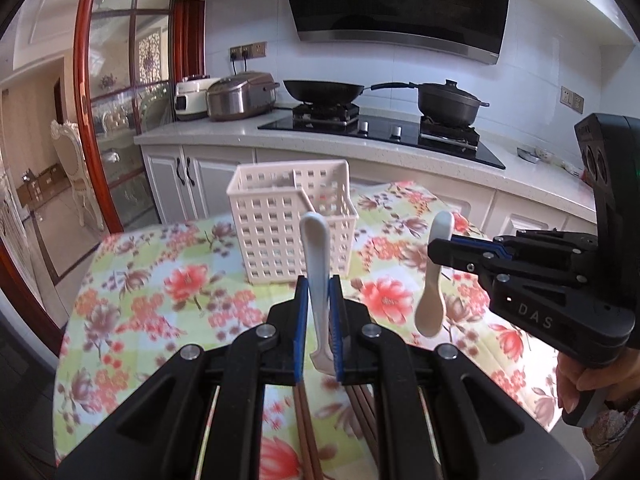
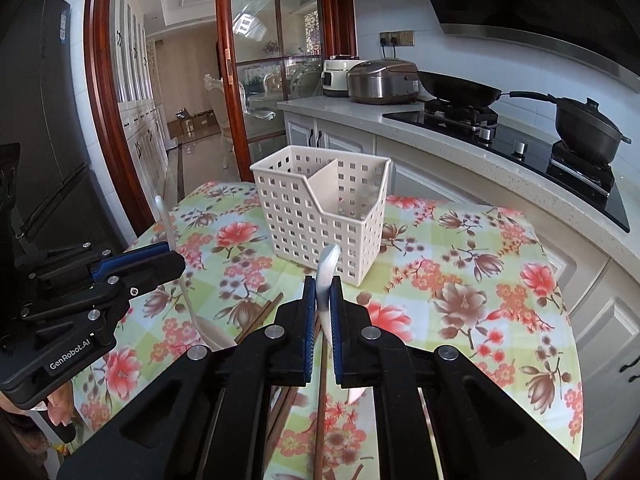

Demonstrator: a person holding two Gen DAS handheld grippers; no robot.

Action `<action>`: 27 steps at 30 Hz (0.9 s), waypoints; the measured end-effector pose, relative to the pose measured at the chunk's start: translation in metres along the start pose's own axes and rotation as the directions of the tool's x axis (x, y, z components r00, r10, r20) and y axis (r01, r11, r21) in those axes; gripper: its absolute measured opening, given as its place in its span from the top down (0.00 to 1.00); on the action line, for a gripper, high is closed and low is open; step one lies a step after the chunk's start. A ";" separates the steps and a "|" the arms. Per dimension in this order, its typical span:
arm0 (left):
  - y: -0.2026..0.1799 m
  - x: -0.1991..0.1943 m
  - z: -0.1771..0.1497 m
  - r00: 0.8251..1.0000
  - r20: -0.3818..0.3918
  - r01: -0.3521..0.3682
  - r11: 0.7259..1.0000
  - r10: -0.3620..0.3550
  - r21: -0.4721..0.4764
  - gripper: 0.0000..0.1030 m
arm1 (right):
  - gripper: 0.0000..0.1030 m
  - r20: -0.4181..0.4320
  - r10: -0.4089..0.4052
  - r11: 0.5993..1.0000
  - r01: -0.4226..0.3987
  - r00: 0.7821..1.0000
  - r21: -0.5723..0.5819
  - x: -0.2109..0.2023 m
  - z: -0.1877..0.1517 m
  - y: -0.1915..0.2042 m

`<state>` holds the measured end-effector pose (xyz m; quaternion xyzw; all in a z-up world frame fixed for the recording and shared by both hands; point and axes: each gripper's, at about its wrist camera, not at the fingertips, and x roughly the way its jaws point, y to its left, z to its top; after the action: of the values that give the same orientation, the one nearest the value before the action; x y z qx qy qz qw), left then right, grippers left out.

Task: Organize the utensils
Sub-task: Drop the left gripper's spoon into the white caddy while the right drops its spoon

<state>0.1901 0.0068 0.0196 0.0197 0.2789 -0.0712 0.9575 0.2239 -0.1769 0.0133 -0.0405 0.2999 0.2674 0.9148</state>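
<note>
Spoons clamped between both tongs

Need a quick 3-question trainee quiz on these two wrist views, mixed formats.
1. True or false: each tool (left, right) is shut on a white spoon (left's, right's).
2. How many compartments does the basket have, and what lies in them?
3. The chopsticks lie: A) in the basket B) on the tablecloth C) on the counter

Key: 1 true; 2 two, nothing visible inside; 3 B
</note>
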 end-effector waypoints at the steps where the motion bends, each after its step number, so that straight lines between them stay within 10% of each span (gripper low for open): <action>1: 0.002 0.000 0.006 1.000 0.011 -0.007 1.000 0.007 0.004 0.90 | 0.93 0.007 0.000 1.000 0.000 1.000 -0.001 0.000 0.004 -0.001; 18: 0.027 0.026 0.150 0.989 0.118 -0.097 0.993 0.089 0.066 0.90 | 0.93 0.146 0.055 0.996 -0.066 0.988 0.066 0.021 0.118 -0.031; 27: 0.059 0.104 0.169 0.995 0.007 -0.097 0.995 0.096 0.010 0.90 | 0.93 0.073 0.095 0.993 -0.100 0.993 0.065 0.089 0.140 -0.026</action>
<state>0.3759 0.0395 0.1063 0.0378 0.2740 -0.0263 0.9606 0.3708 -0.1248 0.0750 0.0149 0.2782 0.3027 0.9115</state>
